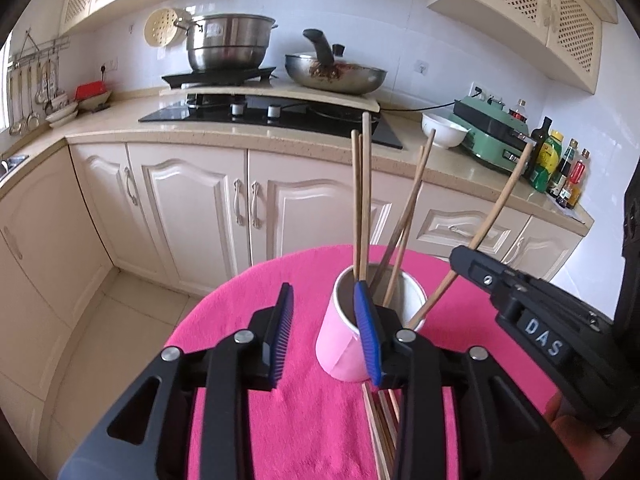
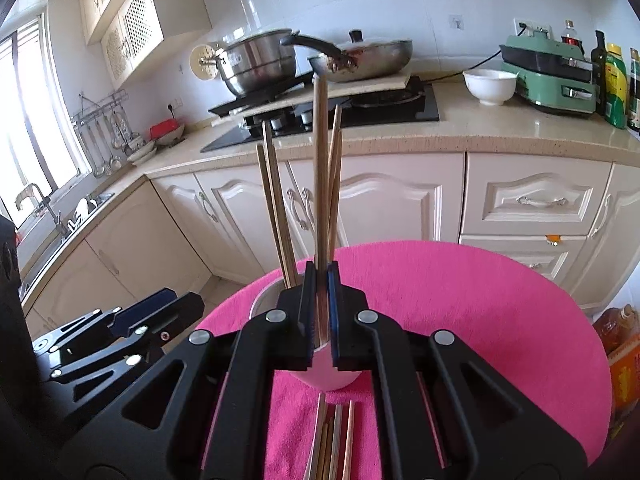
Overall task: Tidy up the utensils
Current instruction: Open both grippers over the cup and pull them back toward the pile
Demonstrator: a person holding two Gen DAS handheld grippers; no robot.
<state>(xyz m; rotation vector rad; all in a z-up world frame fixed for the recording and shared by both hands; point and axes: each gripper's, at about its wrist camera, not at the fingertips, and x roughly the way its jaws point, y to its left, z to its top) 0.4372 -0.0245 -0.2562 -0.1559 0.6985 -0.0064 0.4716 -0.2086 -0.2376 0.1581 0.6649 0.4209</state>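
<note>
A white and pink cup (image 1: 348,344) stands on the round table's pink cloth (image 1: 304,420) and holds several wooden chopsticks (image 1: 364,200). My left gripper (image 1: 326,336) is open and empty, with the cup's near rim partly between its jaws. My right gripper (image 1: 464,262) reaches in from the right, shut on one slanted chopstick (image 1: 496,212) whose low end rests inside the cup. In the right wrist view the right gripper (image 2: 321,276) pinches that chopstick (image 2: 320,168) above the cup (image 2: 332,372). More chopsticks (image 2: 332,440) lie flat on the cloth near me.
Behind the table runs a kitchen counter (image 1: 224,128) with a hob (image 1: 272,114), a steel pot (image 1: 228,42), a pan (image 1: 336,72), a white bowl (image 1: 444,130), a green appliance (image 1: 492,132) and bottles (image 1: 556,164). Cabinet doors (image 1: 192,208) stand below. The left gripper shows at the lower left of the right wrist view (image 2: 120,332).
</note>
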